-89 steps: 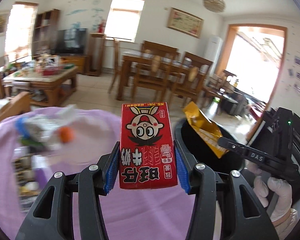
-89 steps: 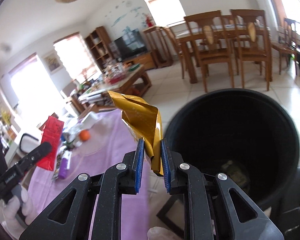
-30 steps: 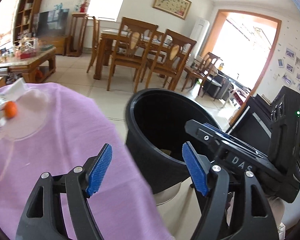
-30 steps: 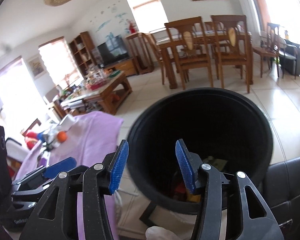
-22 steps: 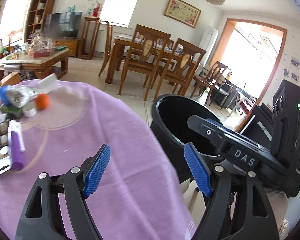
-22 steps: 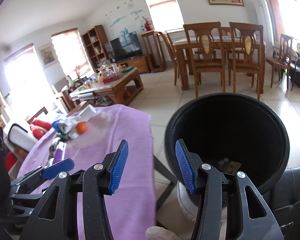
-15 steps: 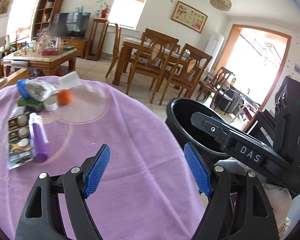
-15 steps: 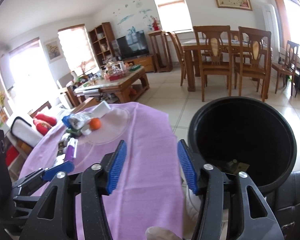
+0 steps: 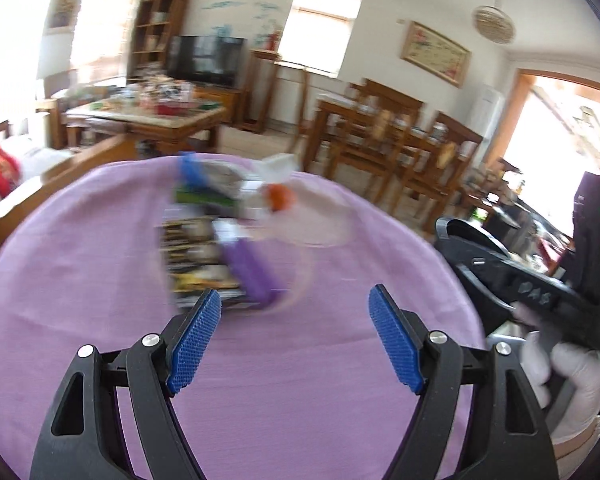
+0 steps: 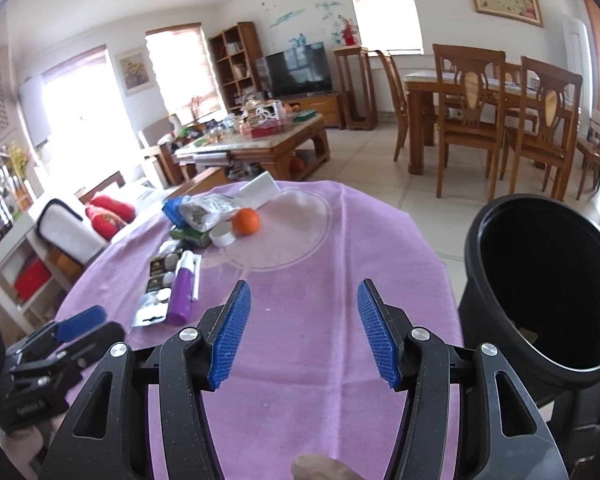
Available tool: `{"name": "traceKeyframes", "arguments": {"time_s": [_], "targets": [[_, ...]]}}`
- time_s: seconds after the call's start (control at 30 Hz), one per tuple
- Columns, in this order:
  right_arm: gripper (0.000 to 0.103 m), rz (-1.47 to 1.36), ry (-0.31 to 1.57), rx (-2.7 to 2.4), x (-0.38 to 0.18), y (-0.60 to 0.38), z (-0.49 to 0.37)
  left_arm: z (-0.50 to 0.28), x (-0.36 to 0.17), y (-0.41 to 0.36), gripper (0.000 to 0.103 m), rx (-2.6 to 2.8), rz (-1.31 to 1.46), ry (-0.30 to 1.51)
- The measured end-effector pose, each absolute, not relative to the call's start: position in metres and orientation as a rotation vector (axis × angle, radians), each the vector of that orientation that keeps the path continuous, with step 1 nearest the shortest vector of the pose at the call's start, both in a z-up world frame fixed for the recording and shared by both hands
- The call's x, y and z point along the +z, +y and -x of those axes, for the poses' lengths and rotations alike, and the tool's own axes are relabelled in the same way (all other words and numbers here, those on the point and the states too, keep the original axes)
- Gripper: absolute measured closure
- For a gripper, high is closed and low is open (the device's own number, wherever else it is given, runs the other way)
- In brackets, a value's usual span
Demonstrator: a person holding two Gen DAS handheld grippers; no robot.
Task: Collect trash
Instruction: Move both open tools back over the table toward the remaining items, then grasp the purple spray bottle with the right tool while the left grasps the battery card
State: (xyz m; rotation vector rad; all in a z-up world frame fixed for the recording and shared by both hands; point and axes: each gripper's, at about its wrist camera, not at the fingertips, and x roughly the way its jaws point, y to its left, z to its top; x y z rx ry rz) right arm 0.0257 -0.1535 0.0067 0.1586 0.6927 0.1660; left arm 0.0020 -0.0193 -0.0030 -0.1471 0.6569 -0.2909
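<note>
- Both grippers are now seen empty over the purple tablecloth (image 10: 340, 240), whereas three seconds ago a red carton was pinched by the left one and a gold wrapper by the right one above the bin.
- The black trash bin (image 10: 540, 280), which filled the middle of the right wrist view a second ago, is now pushed to the right edge of that view, beside the table; in the left wrist view it is hidden behind the other gripper.
- The left gripper (image 9: 296, 334) is held tilted down over the cloth, its blue pads spread wide with nothing between them.
- The right gripper (image 10: 304, 336) is likewise pointed down at the cloth, pads apart and empty; its handle is gripped by a white-gloved hand (image 9: 560, 376) at the right of the left wrist view.
- The remaining trash is gathered on the far half of the table: a purple tube (image 10: 182, 290) lying on a flat printed packet (image 10: 158, 292), a crumpled white bag (image 10: 206, 210), a white cap (image 10: 222, 236) and an orange (image 10: 246, 221) just beside it.
- The left wrist view is blurred, so those items are smeared there.
</note>
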Motion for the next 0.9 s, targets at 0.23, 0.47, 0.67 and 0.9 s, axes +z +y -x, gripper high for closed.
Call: {"name": "traceKeyframes", "arguments": {"time_s": [0.23, 0.47, 0.67, 0.9], "targets": [[0.047, -0.129, 0.715, 0.261, 0.004, -0.114, -0.053, -0.028, -0.017, 0.03, 0.027, -0.209, 0.105, 0.765], [0.047, -0.092, 0.805, 0.358, -0.014, -0.076, -0.082, -0.064, -0.027, 0.03, 0.027, -0.205, 0.078, 0.842], [0.047, -0.022, 0.878, 0.448, -0.027, -0.036, -0.107, -0.072, -0.042, 0.036, 0.027, -0.187, 0.07, 0.916], [0.051, 0.113, 0.98, 0.428, -0.054, 0.002, -0.136, -0.067, -0.039, 0.051, 0.027, -0.178, 0.092, 0.92]]}}
